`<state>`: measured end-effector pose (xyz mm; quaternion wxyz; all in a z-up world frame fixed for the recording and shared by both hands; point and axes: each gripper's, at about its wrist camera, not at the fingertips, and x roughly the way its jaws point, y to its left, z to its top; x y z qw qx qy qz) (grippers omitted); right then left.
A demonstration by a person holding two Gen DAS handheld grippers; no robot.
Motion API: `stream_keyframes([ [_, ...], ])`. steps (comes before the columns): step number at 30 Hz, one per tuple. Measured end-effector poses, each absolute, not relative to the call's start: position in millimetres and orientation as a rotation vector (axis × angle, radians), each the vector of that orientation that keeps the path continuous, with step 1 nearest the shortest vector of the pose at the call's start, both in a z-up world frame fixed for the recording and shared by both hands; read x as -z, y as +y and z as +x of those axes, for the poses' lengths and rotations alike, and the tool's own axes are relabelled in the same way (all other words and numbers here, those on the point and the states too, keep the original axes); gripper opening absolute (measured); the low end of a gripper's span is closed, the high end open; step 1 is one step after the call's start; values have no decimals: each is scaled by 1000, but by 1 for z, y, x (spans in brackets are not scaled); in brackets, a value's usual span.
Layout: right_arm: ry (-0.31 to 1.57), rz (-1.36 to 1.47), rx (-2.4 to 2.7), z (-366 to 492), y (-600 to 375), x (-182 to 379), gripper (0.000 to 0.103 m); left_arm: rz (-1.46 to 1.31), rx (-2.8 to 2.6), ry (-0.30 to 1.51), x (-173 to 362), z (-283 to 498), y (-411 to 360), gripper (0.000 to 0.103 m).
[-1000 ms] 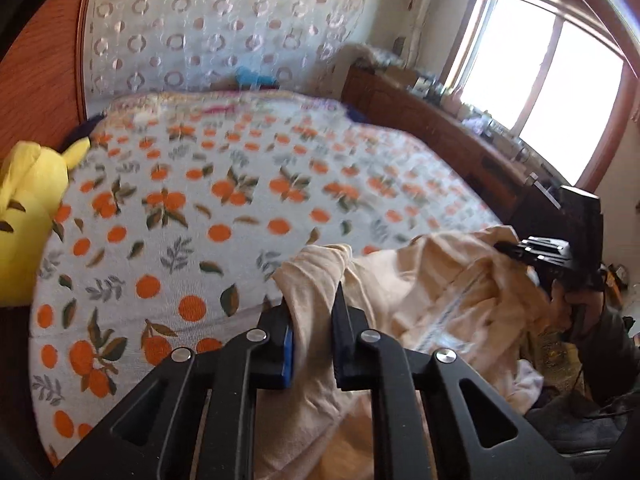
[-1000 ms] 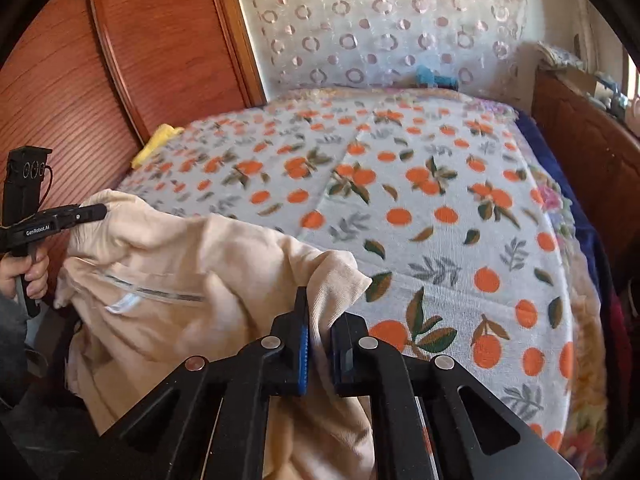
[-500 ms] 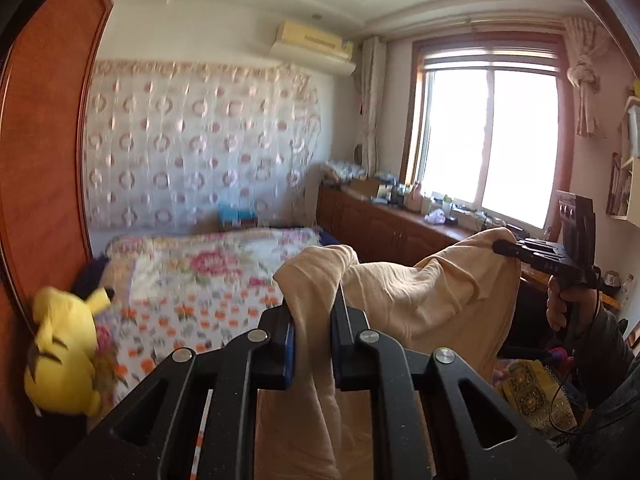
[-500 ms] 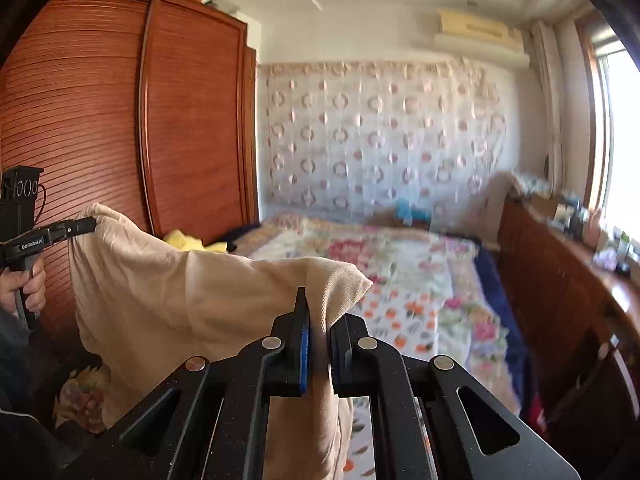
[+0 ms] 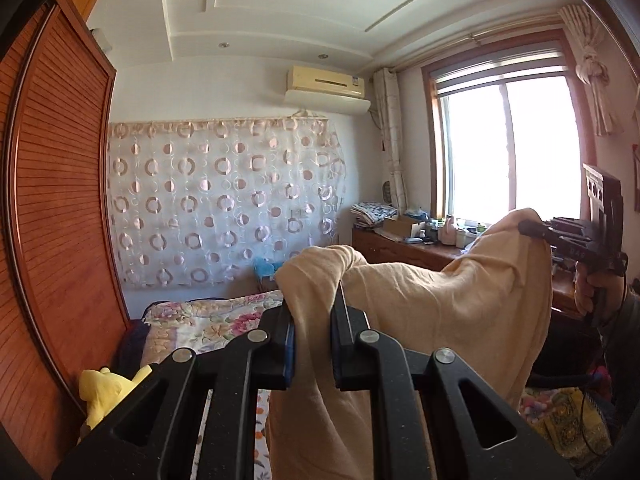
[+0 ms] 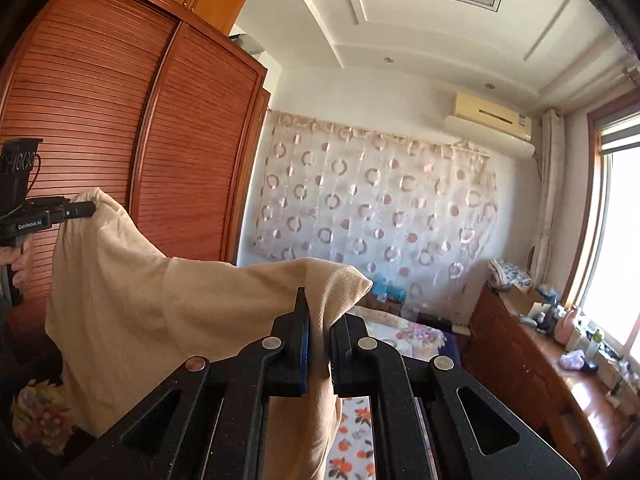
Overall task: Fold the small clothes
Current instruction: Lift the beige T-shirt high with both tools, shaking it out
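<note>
A cream-coloured small garment (image 5: 440, 312) hangs in the air, stretched between my two grippers above the bed. My left gripper (image 5: 312, 312) is shut on one top corner of it. My right gripper (image 6: 320, 320) is shut on the other top corner; it also shows in the left wrist view (image 5: 532, 228) at the right. The garment (image 6: 132, 304) drapes down from both grips, and its lower part is hidden behind the gripper bodies. The left gripper shows in the right wrist view (image 6: 86, 210) at the far left.
The bed (image 6: 360, 440) with the orange-print sheet lies below. A red-brown wardrobe (image 6: 120, 140) stands at the left. A yellow plush toy (image 5: 104, 392) sits by the wardrobe. A wooden cabinet with clutter (image 6: 540, 360) runs under the window at the right.
Both grippers have risen and tilted up with the garment, lifting it off the bed. The views now face the far wall and ceiling instead of the sheet.
</note>
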<state>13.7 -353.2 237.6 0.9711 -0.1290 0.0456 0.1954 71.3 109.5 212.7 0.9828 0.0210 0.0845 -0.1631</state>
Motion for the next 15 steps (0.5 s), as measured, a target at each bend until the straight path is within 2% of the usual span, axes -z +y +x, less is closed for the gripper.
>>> stream_keyframes([
  [3, 117, -294, -364, 59, -328, -217, 7, 52, 286, 195, -204, 108, 113, 15],
  [6, 197, -299, -348, 112, -312, -196, 7, 48, 275, 267, -169, 158, 114, 15],
  [9, 302, -293, -341, 175, -295, -157, 7, 48, 258, 394, -103, 223, 110, 15],
  [15, 504, -272, -348, 273, -269, -55, 8, 30, 230, 620, 14, 300, 95, 15],
])
